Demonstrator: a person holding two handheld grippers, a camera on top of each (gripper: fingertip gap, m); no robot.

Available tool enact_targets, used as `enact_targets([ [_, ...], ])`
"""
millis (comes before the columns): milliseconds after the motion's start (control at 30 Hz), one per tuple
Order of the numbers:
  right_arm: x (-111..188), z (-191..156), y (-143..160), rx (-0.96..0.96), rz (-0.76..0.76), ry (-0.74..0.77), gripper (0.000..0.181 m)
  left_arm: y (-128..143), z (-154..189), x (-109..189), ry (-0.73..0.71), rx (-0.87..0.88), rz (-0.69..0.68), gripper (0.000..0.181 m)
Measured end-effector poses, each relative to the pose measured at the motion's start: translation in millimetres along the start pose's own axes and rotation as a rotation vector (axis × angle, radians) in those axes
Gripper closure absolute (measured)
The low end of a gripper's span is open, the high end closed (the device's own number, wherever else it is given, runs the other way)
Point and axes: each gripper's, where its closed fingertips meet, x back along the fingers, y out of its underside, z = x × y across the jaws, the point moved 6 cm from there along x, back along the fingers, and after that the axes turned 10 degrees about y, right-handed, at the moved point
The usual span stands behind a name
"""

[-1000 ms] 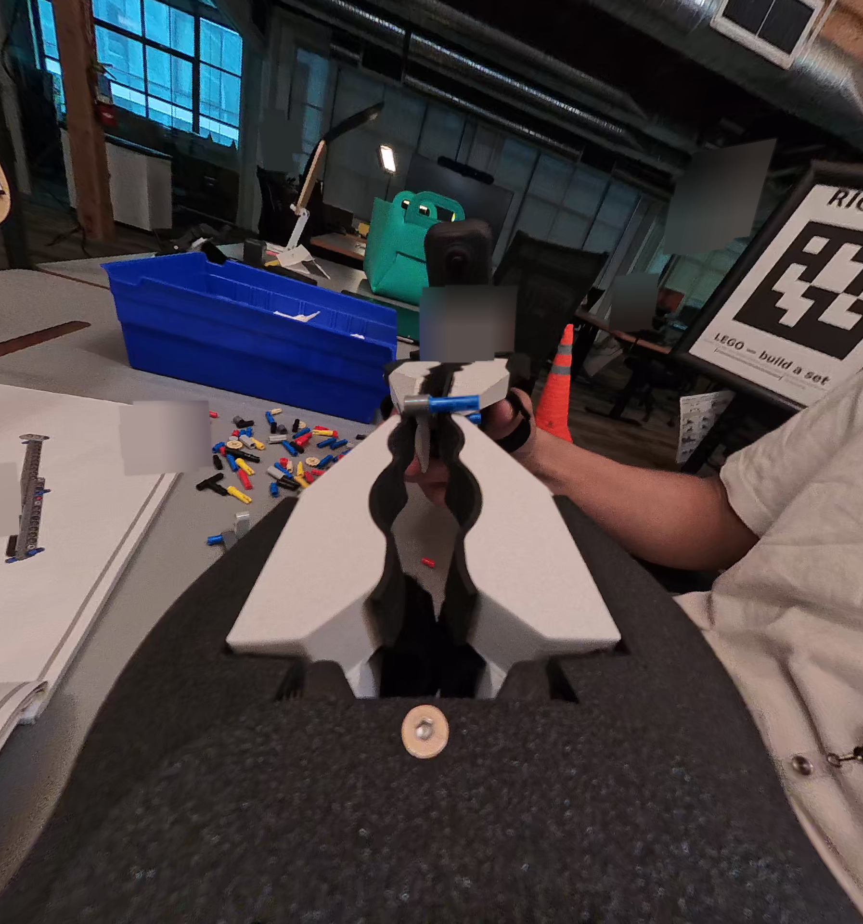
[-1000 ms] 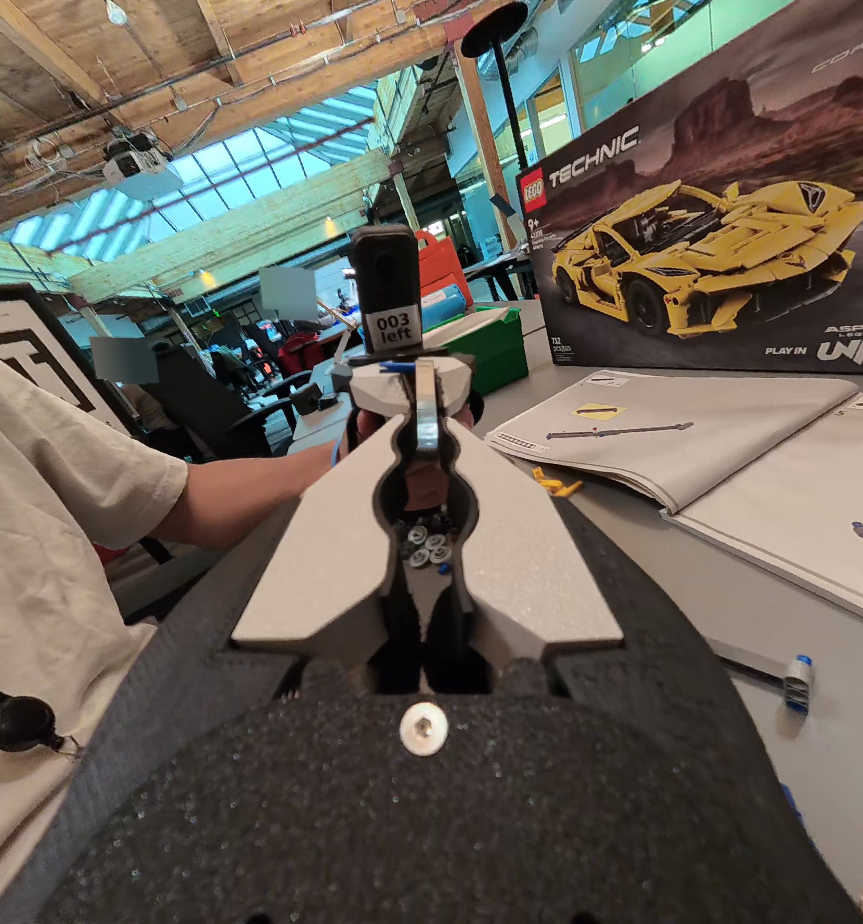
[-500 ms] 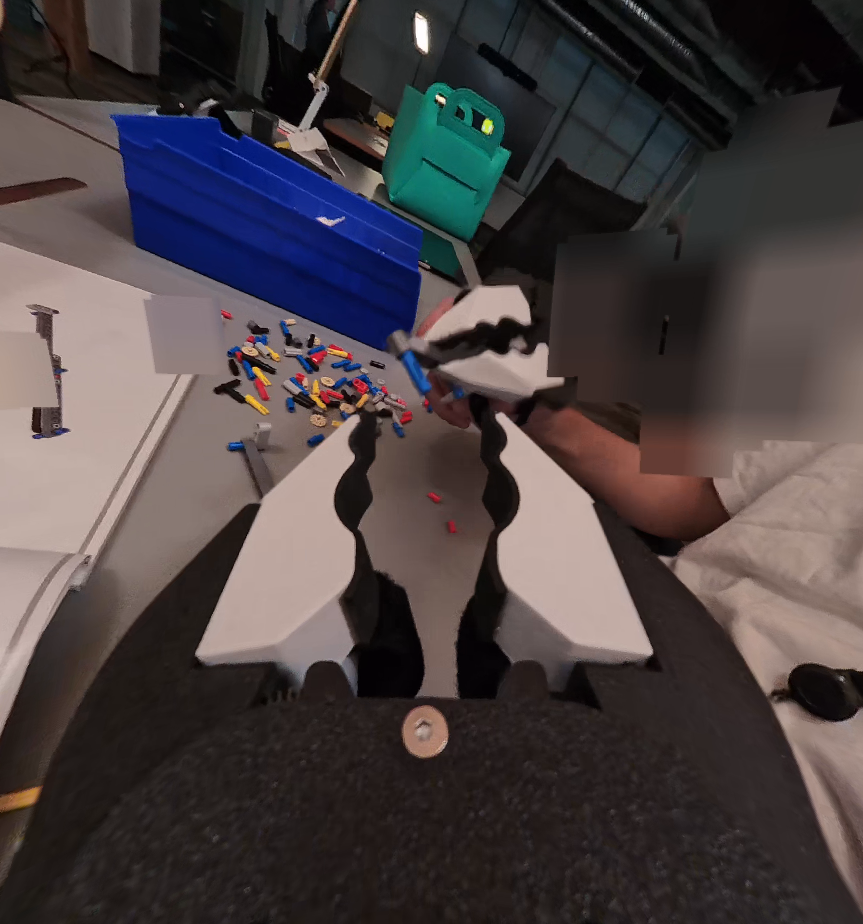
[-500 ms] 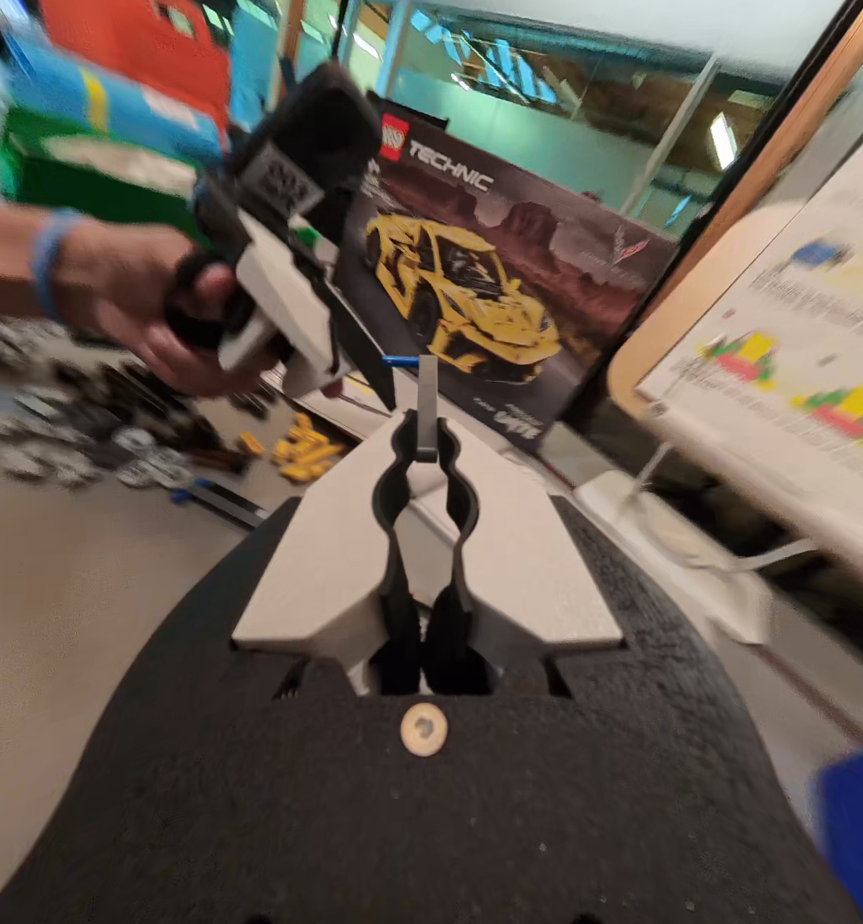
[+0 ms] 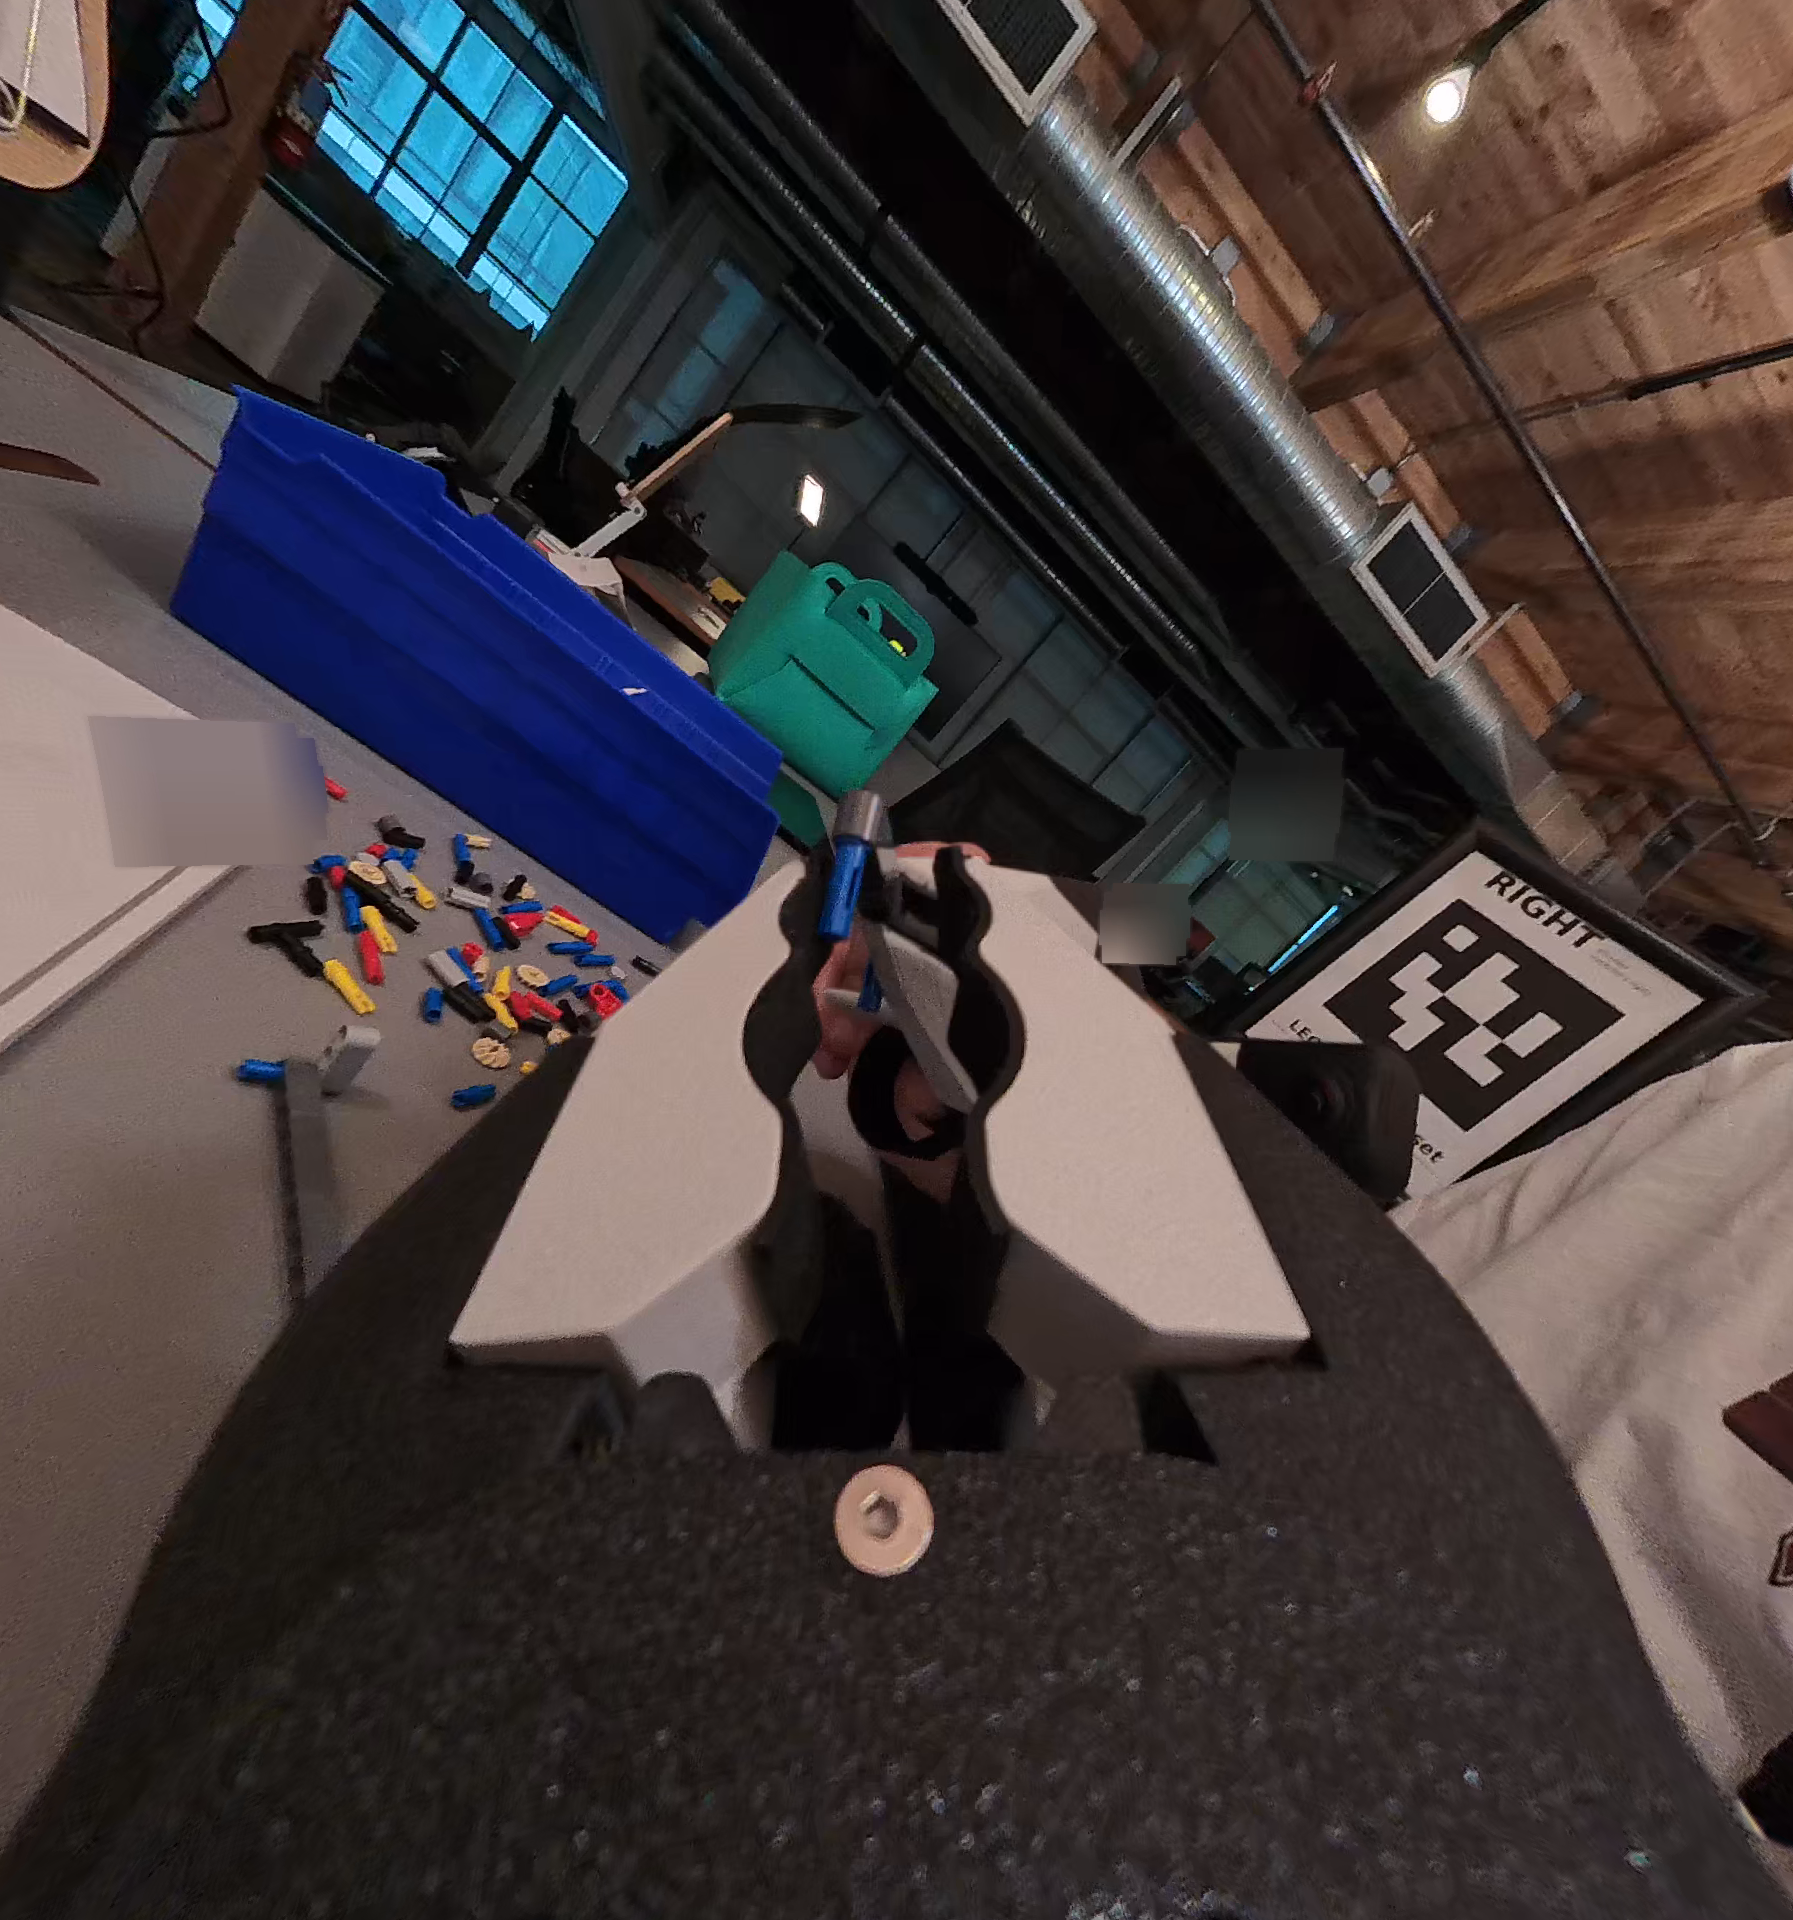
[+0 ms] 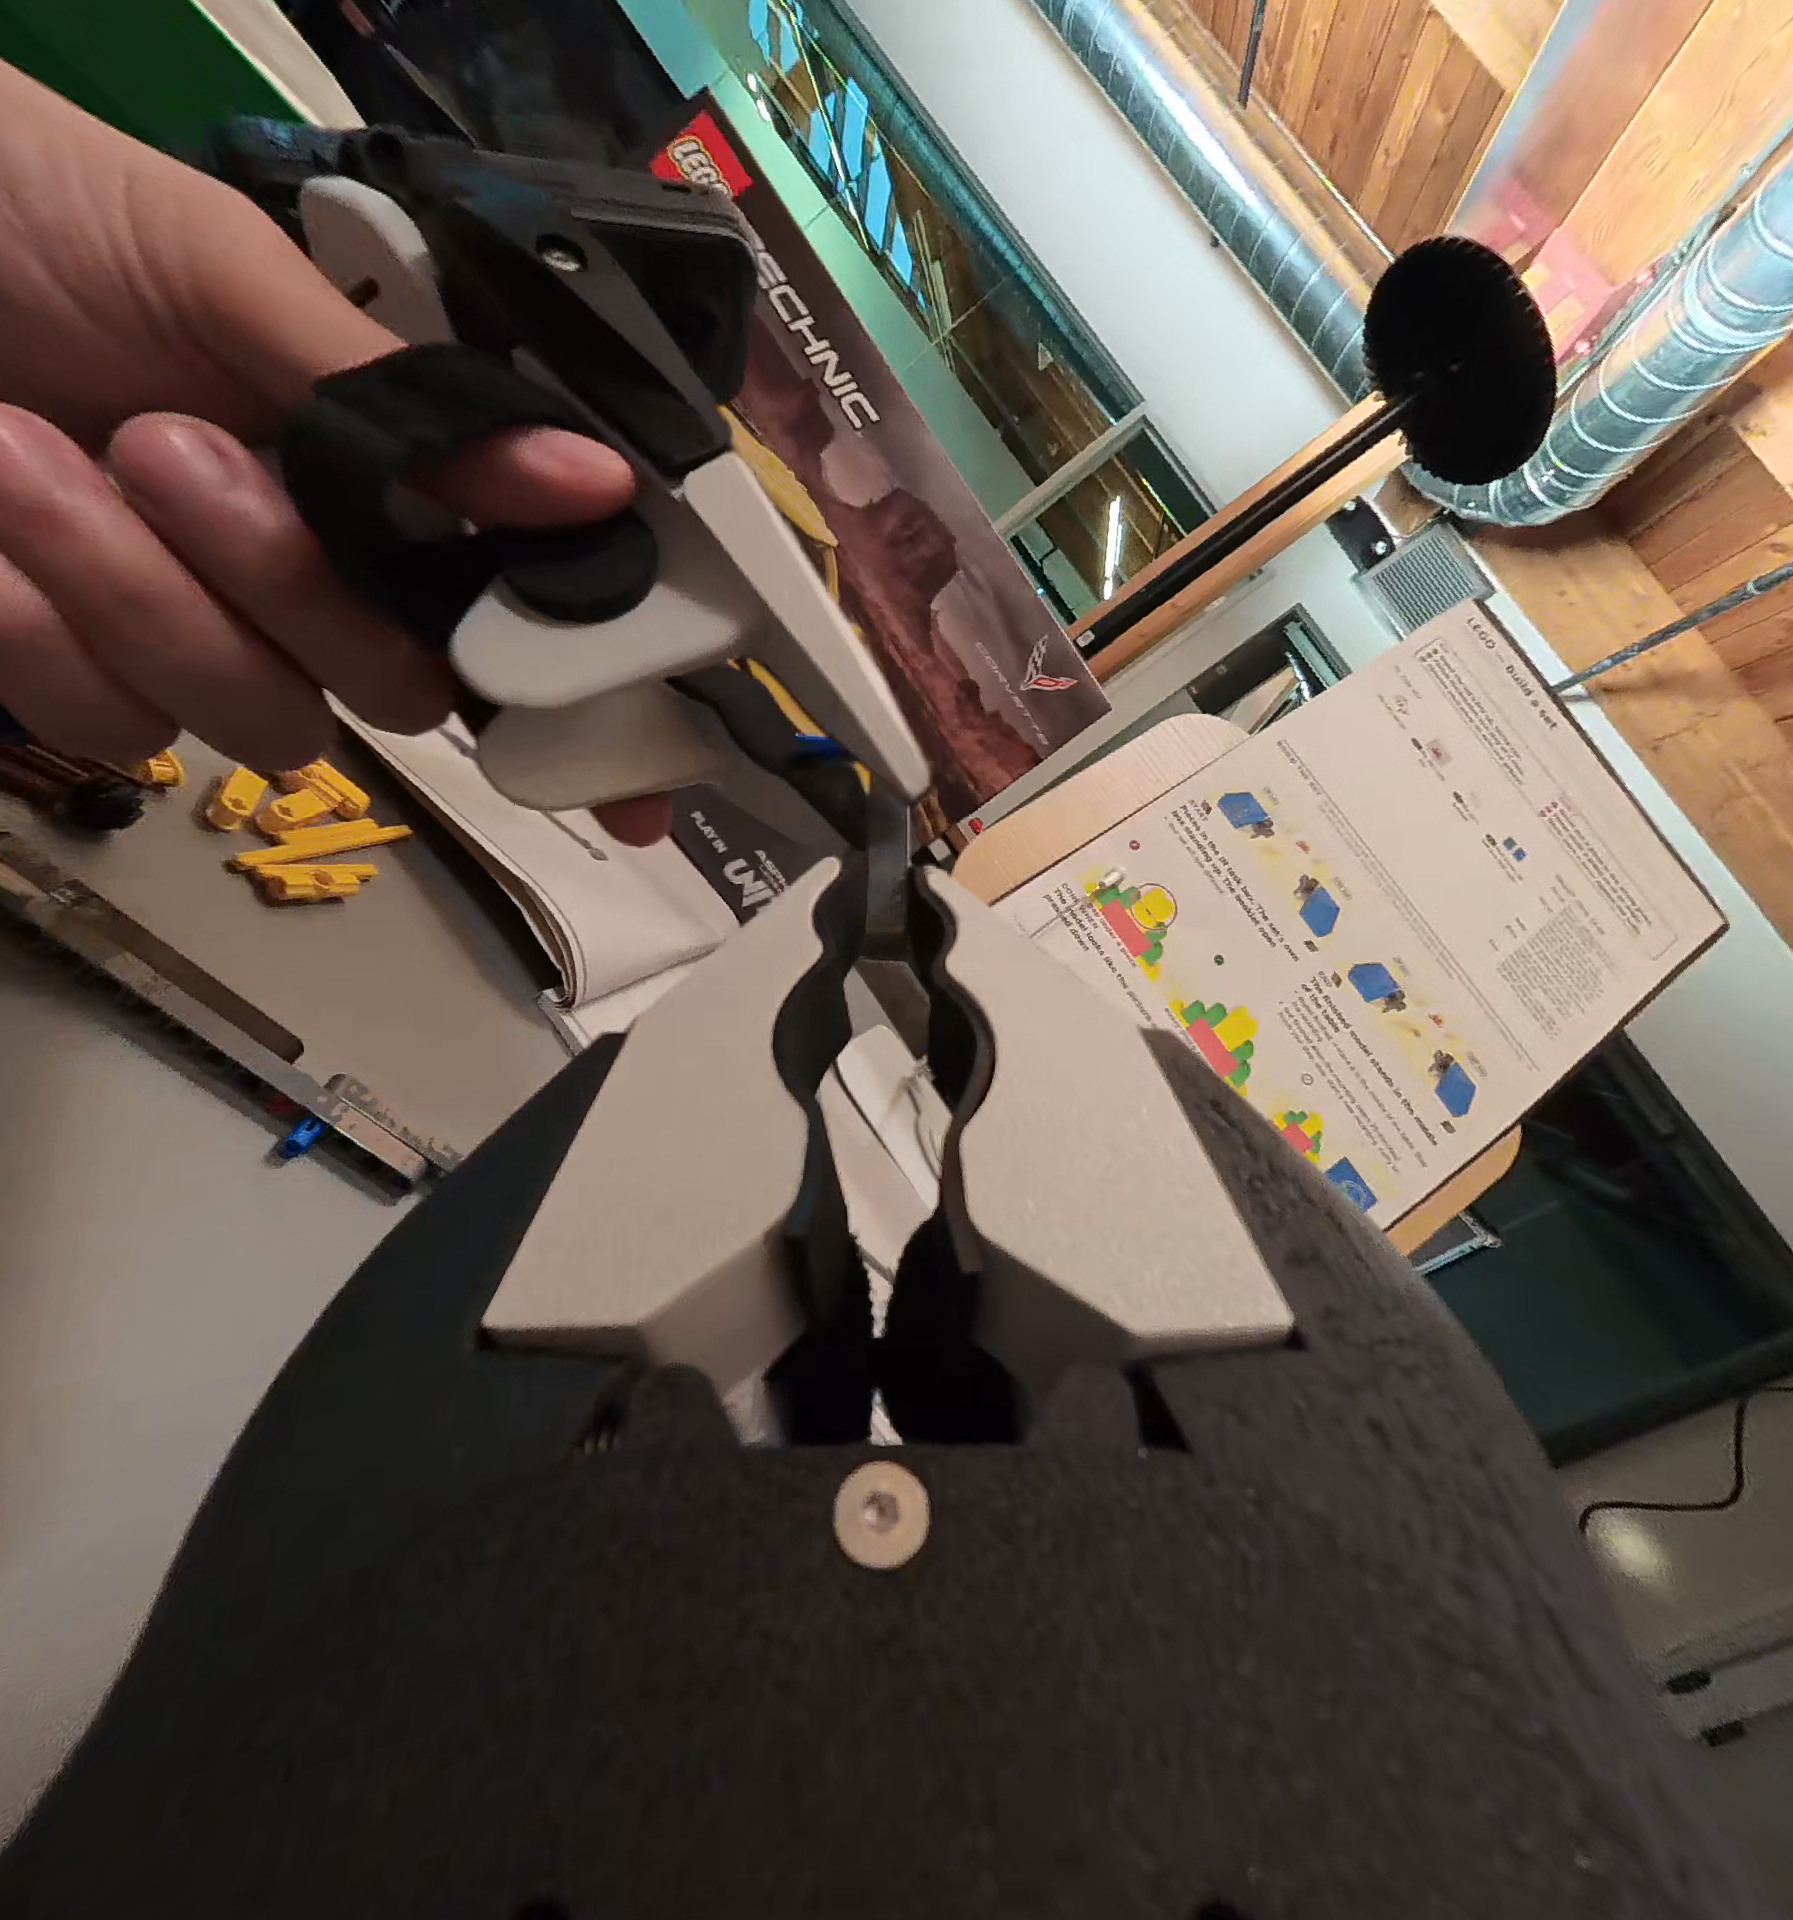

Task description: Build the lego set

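My right gripper (image 6: 884,883) is shut on a thin dark grey Lego piece (image 6: 887,873) that sticks up from its tips. In the left wrist view the right gripper (image 5: 876,914) shows between my left fingers, with a blue pin (image 5: 842,883) and its grey end pointing up. My left gripper (image 5: 887,883) is partly open, with its tips on either side of the right gripper's tips. In the right wrist view the left gripper (image 6: 861,769) comes in from the upper left, held by a hand, and its upper fingertip (image 6: 907,784) touches the top of the grey piece.
Several loose coloured pieces (image 5: 456,966), a long grey beam (image 5: 305,1143), a blue bin (image 5: 476,644) and an open manual (image 5: 19,831) lie on the grey table. Yellow pieces (image 6: 300,821), a long assembly (image 6: 196,1018), the set's box (image 6: 871,520) and an instruction board (image 6: 1339,935) are to the right. The grippers are tip to tip, or close to it. The long grey beam (image 5: 305,1143) is about 15 cm from both grippers' fingertips.
My left gripper was shut a second ago, opened wide, and is now narrower. Both grippers have tilted and come back together, tip to tip. The right gripper has kept its grey piece.
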Motion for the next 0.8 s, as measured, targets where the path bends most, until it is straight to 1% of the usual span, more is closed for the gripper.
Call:
enact_targets([
  [67,0,1,0,0.015,-0.008,0.014,0.174,-1,1,-1,-0.004,0.006,0.014,0.161],
  [100,0,1,-1,0.019,-0.005,0.016,0.174,-1,1,-1,-0.011,-0.001,0.012,0.163],
  [167,0,1,-1,0.01,0.008,0.011,0.174,-2,2,1,-0.028,-0.034,0.0,0.173],
  [267,0,0,0,0.006,0.0,0.014,0.174,-2,3,0,-0.05,-0.069,0.003,0.175],
  [433,3,3,-6,-0.103,0.029,0.061,0.174,-2,9,-4,-0.002,-0.064,0.077,0.176],
  [467,3,3,-8,-0.143,0.036,0.052,0.173,-2,10,-4,0.013,-0.058,0.09,0.175],
  [567,3,3,-10,-0.374,0.007,-0.066,0.17,-3,10,-3,0.026,-0.055,0.109,0.175],
  [633,5,9,-12,-0.53,0.011,-0.132,0.159,-6,13,-1,0.046,-0.073,0.099,0.174],
  [733,12,28,-7,-0.75,0.025,-0.238,0.16,-10,15,6,0.013,-0.135,0.036,0.176],
  [767,14,35,1,-0.811,-0.019,-0.284,0.164,-11,15,8,-0.029,-0.18,-0.005,0.175],
  [800,18,37,10,-0.855,-0.093,-0.387,0.166,-10,13,10,-0.081,-0.238,-0.064,0.175],
])
